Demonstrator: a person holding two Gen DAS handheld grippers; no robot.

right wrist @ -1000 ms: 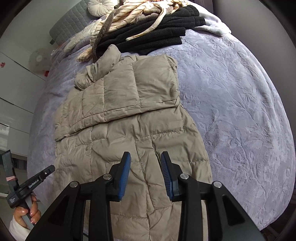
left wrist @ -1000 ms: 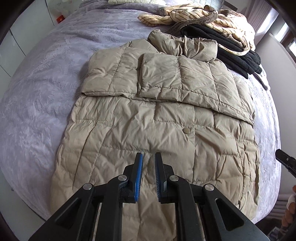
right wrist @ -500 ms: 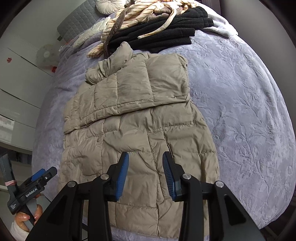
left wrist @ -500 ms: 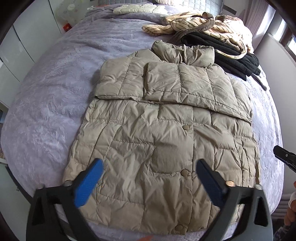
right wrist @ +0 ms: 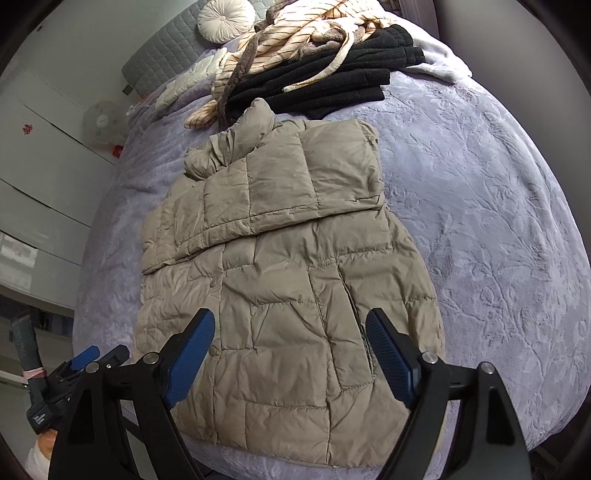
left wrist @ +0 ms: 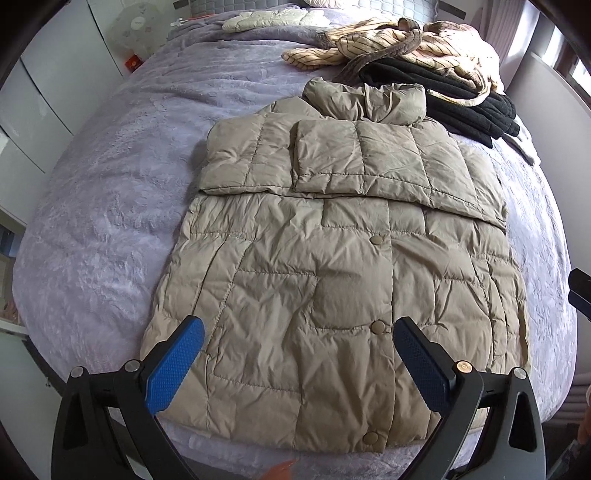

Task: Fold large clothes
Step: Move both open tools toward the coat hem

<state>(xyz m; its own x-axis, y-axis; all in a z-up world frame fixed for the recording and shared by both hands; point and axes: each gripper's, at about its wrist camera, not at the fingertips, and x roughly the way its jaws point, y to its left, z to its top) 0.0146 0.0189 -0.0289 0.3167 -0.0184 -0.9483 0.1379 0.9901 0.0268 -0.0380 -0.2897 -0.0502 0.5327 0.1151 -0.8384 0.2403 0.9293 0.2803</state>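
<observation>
A beige quilted puffer jacket lies flat, front up, on a lavender bed, with both sleeves folded across its chest and its collar toward the headboard. It also shows in the right wrist view. My left gripper is wide open and empty, above the jacket's hem near the bed's foot edge. My right gripper is wide open and empty, above the hem on the jacket's right side. The left gripper also shows in the right wrist view.
A lavender embossed bedspread covers the bed. A pile of black and striped cream clothes lies beyond the collar. A round cushion and grey headboard are at the far end. White cabinets stand left of the bed.
Both grippers have opened from nearly closed to wide open, the left first. Both have drawn back toward the bed's foot, so the whole jacket is now in view.
</observation>
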